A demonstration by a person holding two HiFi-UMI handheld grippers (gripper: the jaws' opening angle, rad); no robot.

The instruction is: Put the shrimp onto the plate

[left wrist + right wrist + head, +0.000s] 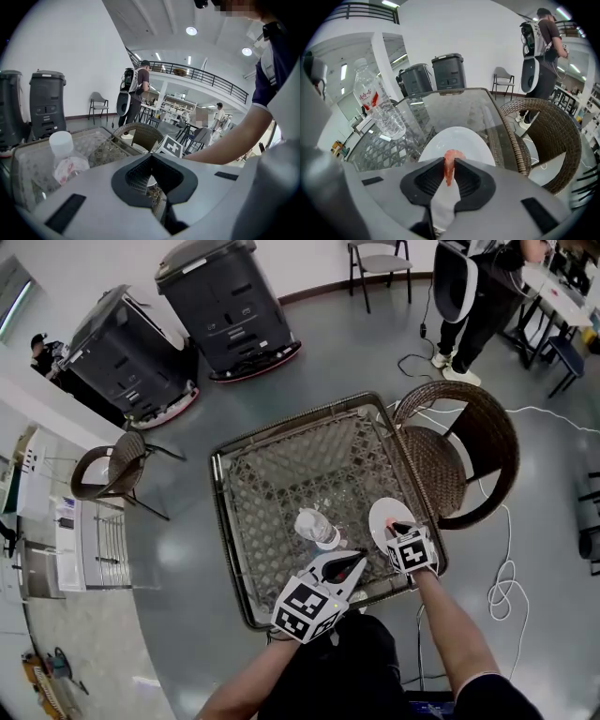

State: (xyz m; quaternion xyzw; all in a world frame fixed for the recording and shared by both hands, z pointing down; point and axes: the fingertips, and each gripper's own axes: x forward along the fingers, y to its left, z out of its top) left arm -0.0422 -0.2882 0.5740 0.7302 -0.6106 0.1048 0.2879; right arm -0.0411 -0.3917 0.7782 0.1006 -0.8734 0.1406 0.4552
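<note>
The right gripper (pixel 449 160) is clamped on the pink shrimp (pixel 448 171), holding it over the white plate (pixel 461 138). In the head view the plate lies at the lower right of the glass surface (pixel 281 474). The left gripper (pixel 150 157), jaws together and empty, sits near the water bottle (pixel 316 528) just below frame centre.

Far half of table: the glass top (pixel 281 456) is bare from its left edge to its right, so there is open room.
Near middle: a bottle (pixel 317 528) stands upright, left of the plate (pixel 382 512), with a bare gap between them.
Over plate: the right gripper (pixel 398 525) covers the near part; the far part is bare.
Right edge: a wicker chair (pixel 469 456) sits close beside the plate, closing that side.
Near edge: the left gripper (pixel 360 560) sits near the bottle.
</note>
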